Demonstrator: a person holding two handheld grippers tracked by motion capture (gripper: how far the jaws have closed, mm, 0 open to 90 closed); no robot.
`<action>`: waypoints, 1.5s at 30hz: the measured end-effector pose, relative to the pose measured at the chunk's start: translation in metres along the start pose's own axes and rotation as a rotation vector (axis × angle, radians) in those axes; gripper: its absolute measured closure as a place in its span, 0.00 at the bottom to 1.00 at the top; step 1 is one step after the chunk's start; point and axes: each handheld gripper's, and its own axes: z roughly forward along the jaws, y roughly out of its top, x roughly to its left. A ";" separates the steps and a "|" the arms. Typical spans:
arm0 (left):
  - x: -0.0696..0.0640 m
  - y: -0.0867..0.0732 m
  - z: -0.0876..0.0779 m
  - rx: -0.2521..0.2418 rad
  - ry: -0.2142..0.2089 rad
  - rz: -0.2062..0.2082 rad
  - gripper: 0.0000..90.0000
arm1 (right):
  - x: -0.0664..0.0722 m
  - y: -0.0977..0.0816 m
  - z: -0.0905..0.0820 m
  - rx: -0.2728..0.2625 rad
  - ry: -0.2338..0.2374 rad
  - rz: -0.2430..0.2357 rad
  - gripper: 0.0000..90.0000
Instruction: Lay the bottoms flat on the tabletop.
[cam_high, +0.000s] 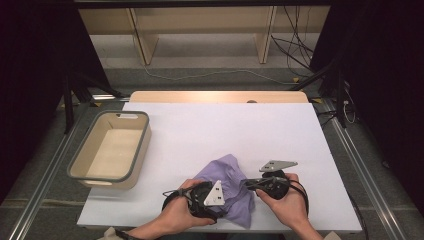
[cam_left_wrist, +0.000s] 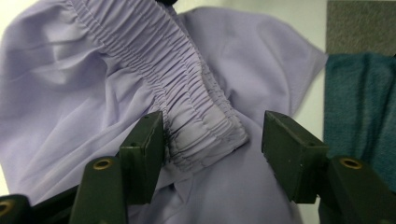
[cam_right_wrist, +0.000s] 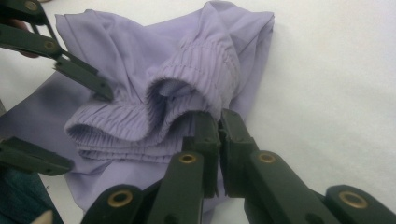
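1. At the near edge of the white table (cam_high: 210, 125), a lilac garment (cam_high: 227, 180) lies crumpled between the person's two hands, nearer the right half of the sheet than the left.
2. The garment has a gathered elastic waistband (cam_left_wrist: 187, 93), which runs as a ribbed strip across the loose cloth in the left gripper view.
3. The left tool (cam_left_wrist: 212, 144) is released: its two black jaws stand apart on either side of the waistband's folded end, with a gap between the right jaw and the fabric. The left jaw sits just beside or against the gathers; I cannot tell whether it touches.
4. The right tool (cam_right_wrist: 219, 140) is clenched on the garment: its jaws are pressed nearly together, pinching a fold of lilac cloth just below the curled waistband.
5. In the high view, the left hand (cam_high: 182, 212) and the right hand (cam_high: 282, 202) each wrap around their tool, both resting low over the cloth.
6. The left tool also shows at the left edge of the right gripper view, jaws spread around the waistband.
7. A beige basket with a grey rim (cam_high: 75, 162) stands on the left side of the table, well apart from the garment.
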 end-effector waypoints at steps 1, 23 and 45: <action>-0.001 0.000 0.001 0.005 0.004 0.005 0.46 | 0.000 0.000 0.000 0.001 0.000 0.003 0.97; 0.015 0.000 -0.009 -0.039 -0.047 -0.079 0.90 | 0.002 0.001 -0.001 -0.003 0.012 0.016 0.97; 0.091 0.012 -0.043 -0.127 0.023 -0.228 0.91 | -0.003 0.047 0.000 -0.145 -0.008 0.031 0.95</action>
